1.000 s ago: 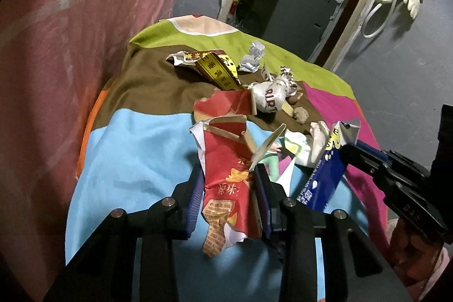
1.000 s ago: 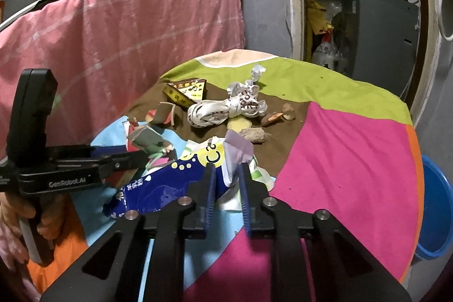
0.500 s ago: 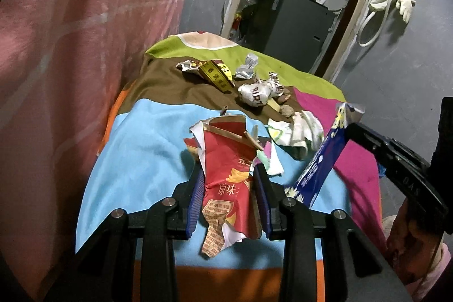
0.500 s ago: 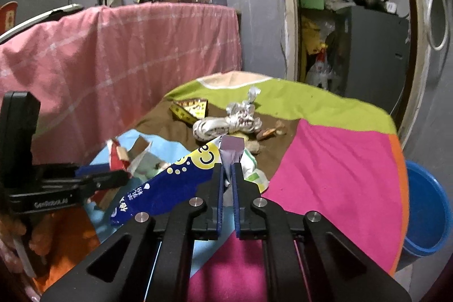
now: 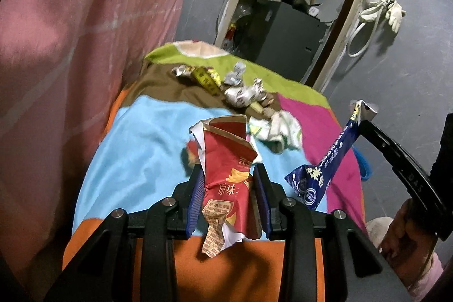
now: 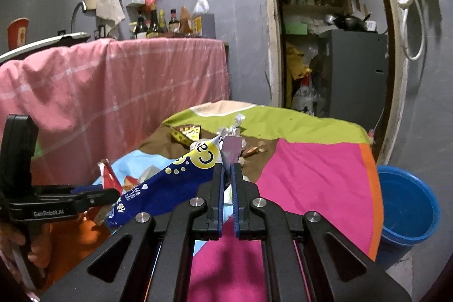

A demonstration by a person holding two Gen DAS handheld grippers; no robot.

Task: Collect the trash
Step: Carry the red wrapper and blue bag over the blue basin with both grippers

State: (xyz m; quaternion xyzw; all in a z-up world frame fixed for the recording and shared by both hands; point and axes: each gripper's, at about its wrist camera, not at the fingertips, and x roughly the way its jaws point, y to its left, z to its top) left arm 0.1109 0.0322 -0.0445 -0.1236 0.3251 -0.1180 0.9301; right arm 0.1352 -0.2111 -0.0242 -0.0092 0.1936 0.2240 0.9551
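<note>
Between the blue pads of the left gripper (image 5: 228,188), a torn red wrapper (image 5: 226,174) is sitting pinched, its ragged end hanging below the jaws over the orange edge of the tablecloth (image 5: 136,149). At about three o'clock from it, the right gripper (image 6: 226,174) is clamping a blue packet (image 6: 170,186) by one thin corner, jaws nearly touching, with the packet dangling down and to the left.

That corner grip is looking risky to me: the packet could slip or tear free on any swing, and the red wrapper's loose strip could rip off and drop to the floor.

Further out, at twelve o'clock on the table, more litter is lying: a crumpled white wrapper (image 5: 240,95), a yellow wrapper (image 5: 205,78) and a wad of white paper (image 5: 279,129). A blue basin (image 6: 407,211) is standing on the floor at four o'clock of the table, probably the drop point, though I cannot be sure. Nothing is standing between the right gripper and the basin except the table's edge; the left gripper would have to cross over the right one's side.
</note>
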